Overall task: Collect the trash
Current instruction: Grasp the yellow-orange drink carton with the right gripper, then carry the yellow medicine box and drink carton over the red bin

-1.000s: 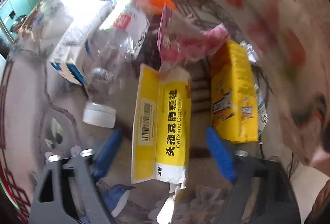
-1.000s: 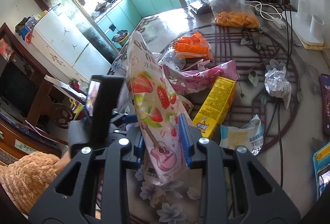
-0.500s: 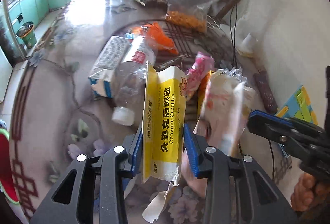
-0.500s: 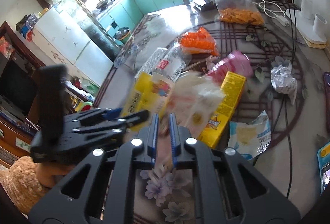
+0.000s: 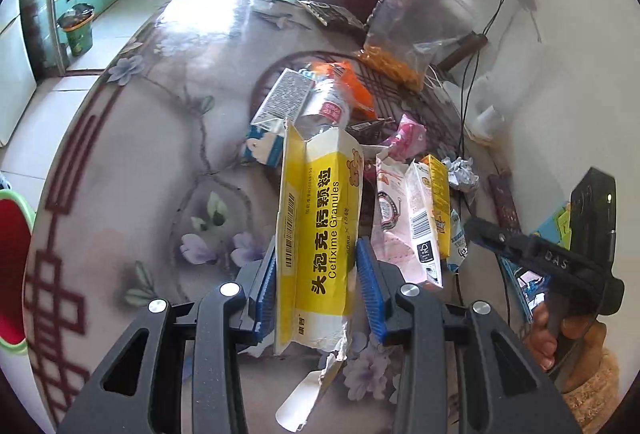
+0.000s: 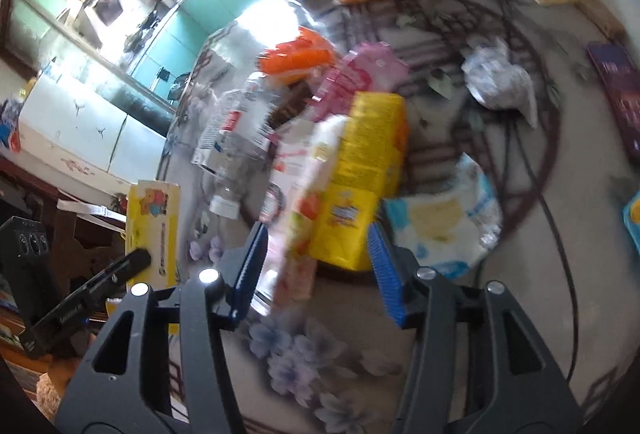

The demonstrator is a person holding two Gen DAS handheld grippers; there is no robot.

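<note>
My left gripper (image 5: 320,290) is shut on a yellow and white Cefixime medicine box (image 5: 320,234) and holds it above the table. The box also shows at the left of the right wrist view (image 6: 154,218). My right gripper (image 6: 316,266) is open, its jaws either side of a pink strawberry wrapper (image 6: 296,218) and a yellow carton (image 6: 364,178) lying in the trash pile. The wrapper (image 5: 404,218) and carton (image 5: 438,202) lie just right of the held box. The right wrist view is blurred.
The pile on the flowered table (image 5: 132,162) holds a clear bottle (image 5: 324,110), a blue and white carton (image 5: 276,114), an orange bag (image 5: 352,82), a pink packet (image 5: 410,134), crumpled foil (image 5: 462,174) and a blue and white wrapper (image 6: 444,222). A zip bag of orange snacks (image 5: 412,30), cables and a phone (image 5: 506,198) lie behind.
My left gripper closed on the medicine box and lifted it. My right gripper let go of the strawberry wrapper, which now lies on the pile, and opened wide.
</note>
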